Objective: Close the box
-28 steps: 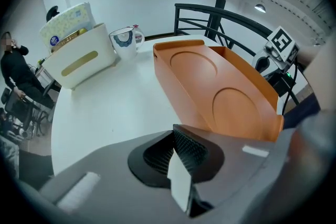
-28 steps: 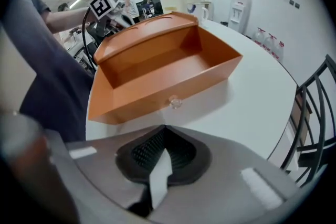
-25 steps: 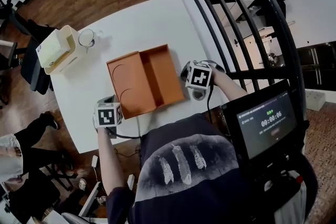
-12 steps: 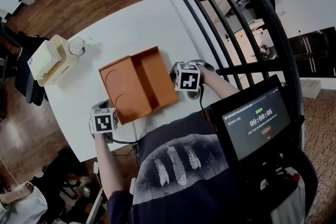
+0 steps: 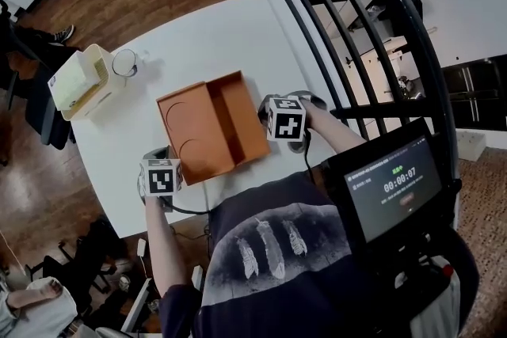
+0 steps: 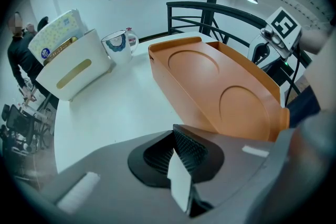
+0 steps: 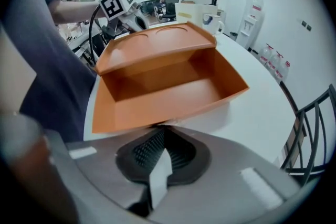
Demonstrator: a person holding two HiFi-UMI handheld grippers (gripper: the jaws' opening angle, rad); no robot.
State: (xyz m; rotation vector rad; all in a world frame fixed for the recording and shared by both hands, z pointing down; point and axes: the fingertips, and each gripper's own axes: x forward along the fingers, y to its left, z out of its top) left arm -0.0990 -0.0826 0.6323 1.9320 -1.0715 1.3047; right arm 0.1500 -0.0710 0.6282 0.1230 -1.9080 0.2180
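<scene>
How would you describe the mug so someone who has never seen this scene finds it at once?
On the white table, look beyond the open orange box to the far left end, where a cream container holds a patterned pack. The mug stands right beside that container, on the box's side; it is the only small round vessel there, white with a blue print.
</scene>
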